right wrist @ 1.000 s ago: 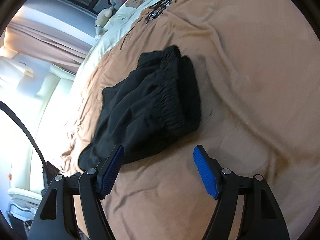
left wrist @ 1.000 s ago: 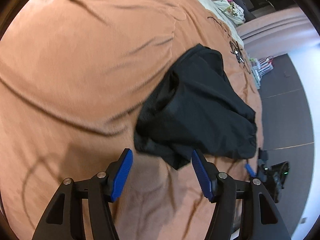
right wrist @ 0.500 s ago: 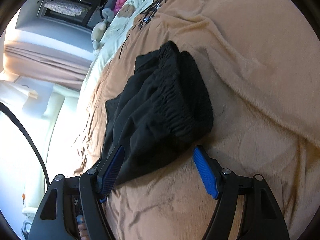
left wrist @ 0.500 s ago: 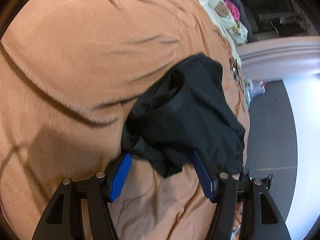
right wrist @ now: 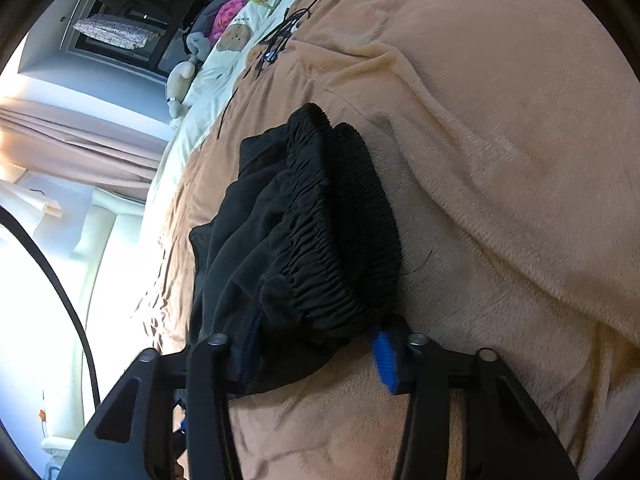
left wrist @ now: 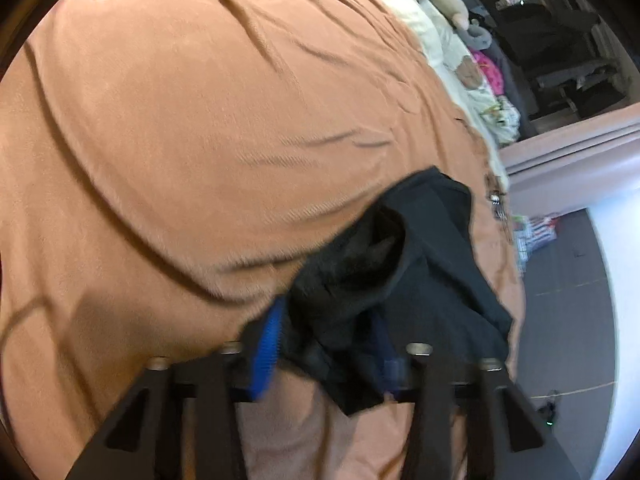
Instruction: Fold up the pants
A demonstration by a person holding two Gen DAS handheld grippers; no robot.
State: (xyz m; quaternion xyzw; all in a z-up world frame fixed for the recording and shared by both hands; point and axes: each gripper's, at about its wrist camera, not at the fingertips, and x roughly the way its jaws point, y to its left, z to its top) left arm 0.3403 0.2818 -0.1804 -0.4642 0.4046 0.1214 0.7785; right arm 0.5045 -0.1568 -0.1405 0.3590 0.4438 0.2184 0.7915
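Note:
Black pants (left wrist: 420, 280) lie bunched on the orange-brown blanket (left wrist: 200, 140) of a bed. In the left wrist view my left gripper (left wrist: 326, 344) has its blue pads on either side of a hanging corner of the cloth; the jaws are closing and the fabric fills the gap. In the right wrist view the same pants (right wrist: 304, 220) show their gathered elastic waistband. My right gripper (right wrist: 318, 356) is closing on the near end of that waistband. Its left pad is half buried under cloth and its right pad touches the band's edge.
The blanket (right wrist: 500, 160) is rumpled into ridges on the right. A cream sheet with a bear print (right wrist: 236, 36), soft toys (right wrist: 180, 80) and a black tangle of wire (right wrist: 280, 36) lie at the bed's far end. Grey floor (left wrist: 568, 280) lies past the bed's edge.
Both grippers have moved forward onto the pants and narrowed from wide open, so cloth now sits between each pair of pads. Both views have rolled somewhat.

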